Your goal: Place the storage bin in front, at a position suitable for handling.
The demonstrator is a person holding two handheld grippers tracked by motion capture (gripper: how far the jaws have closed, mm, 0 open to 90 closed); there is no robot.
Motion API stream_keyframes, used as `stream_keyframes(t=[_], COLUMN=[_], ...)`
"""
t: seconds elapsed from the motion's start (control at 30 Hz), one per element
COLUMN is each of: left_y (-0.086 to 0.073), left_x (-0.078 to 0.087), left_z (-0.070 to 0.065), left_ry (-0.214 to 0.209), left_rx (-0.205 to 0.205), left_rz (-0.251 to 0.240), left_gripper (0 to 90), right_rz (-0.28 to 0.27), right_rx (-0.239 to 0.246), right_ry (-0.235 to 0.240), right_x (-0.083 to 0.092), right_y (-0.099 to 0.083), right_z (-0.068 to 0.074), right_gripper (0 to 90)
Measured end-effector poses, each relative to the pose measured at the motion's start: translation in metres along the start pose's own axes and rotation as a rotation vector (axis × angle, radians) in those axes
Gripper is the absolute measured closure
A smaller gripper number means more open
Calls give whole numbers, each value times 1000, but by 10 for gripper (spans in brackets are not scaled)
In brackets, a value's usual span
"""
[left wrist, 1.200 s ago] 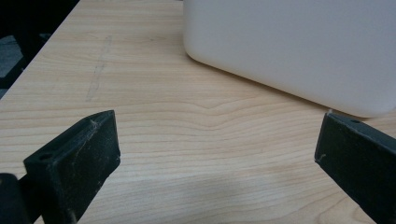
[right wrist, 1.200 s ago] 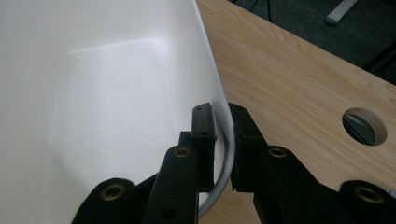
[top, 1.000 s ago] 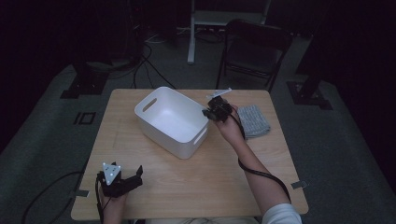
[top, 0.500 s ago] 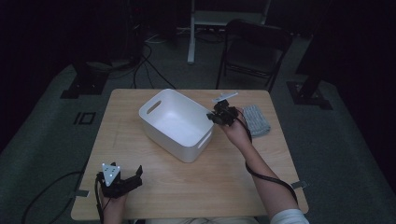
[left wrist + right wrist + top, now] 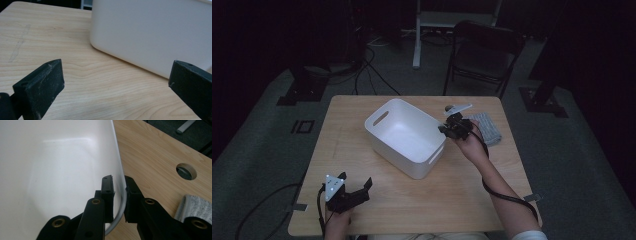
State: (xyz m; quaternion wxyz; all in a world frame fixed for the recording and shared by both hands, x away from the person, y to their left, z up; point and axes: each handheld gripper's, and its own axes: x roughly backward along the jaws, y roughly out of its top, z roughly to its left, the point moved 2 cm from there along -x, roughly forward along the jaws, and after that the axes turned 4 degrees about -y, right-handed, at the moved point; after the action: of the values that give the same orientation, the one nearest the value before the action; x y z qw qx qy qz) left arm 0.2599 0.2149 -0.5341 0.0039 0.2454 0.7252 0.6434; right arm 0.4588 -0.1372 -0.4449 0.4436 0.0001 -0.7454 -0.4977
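Observation:
A white plastic bin [image 5: 412,162] with slot handles sits tilted in the middle of the wooden table [image 5: 432,210]. My right gripper [image 5: 447,129] is at the bin's right-hand rim and shut on it. In the right gripper view one jaw of the gripper [image 5: 118,182] is inside the bin [image 5: 55,170] and the other outside, pinching the thin wall. My left gripper [image 5: 355,180] rests near the table's front left corner, open, with nothing between its jaws. In the left gripper view that gripper [image 5: 117,67] faces the bin's outer wall [image 5: 150,32] a short way off.
A grey cloth [image 5: 488,127] lies on the table just right of the right hand; it also shows as a grey cloth [image 5: 197,207] beside the jaws. A small white object [image 5: 457,107] lies behind the gripper. A cable hole [image 5: 186,171] is in the tabletop. A dark chair [image 5: 484,55] stands beyond the table.
My right gripper has moved right and slightly nearer with the bin's rim in it, and the bin has slid and turned along with it. The left gripper has stayed still.

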Motion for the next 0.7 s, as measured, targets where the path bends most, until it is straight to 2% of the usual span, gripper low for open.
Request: stream_keyframes(t=[0.07,0.1,0.13,0.17,0.2,0.23,0.27,0.37,0.5,0.57,0.7], left_y=[-2,-2,-4,-4,-3,-3,-2,-2,-2,-2,-1], left_x=[-5,-5,-7,-7,-6,-6,-4,-4,-4,-4,-3], left_z=[-7,-7,-11,-11,-14,-14,-17,-19,-19,-19,-21], left_ry=[22,22,-11,-11,-97,-97,-153,-147,-123,-125,-86], left_rx=[-53,-53,-59,-59,-25,-25,-5,-18,-27,-28,-63], left_rz=[35,35,61,61,63,63,40,28,31,33,22], left_gripper=[3,3,3,3,3,3,3,3,3,3,3], right_rz=[-2,-2,-3,-3,-2,-2,-3,-2,-3,0,3], right_rx=[-4,-4,-2,-2,1,1,4,6,8,11,17], right_ry=[8,8,9,9,9,9,10,9,13,19,19], right_x=[4,4,6,6,9,9,12,15,19,22,27], right_y=[-4,-4,-7,-7,-9,-9,-12,-15,-19,-21,-26], right_z=[-1,-1,-1,-1,-1,-1,-1,-1,-1,-1,-1], right_gripper=[809,809,809,809,808,808,806,805,804,802,800])
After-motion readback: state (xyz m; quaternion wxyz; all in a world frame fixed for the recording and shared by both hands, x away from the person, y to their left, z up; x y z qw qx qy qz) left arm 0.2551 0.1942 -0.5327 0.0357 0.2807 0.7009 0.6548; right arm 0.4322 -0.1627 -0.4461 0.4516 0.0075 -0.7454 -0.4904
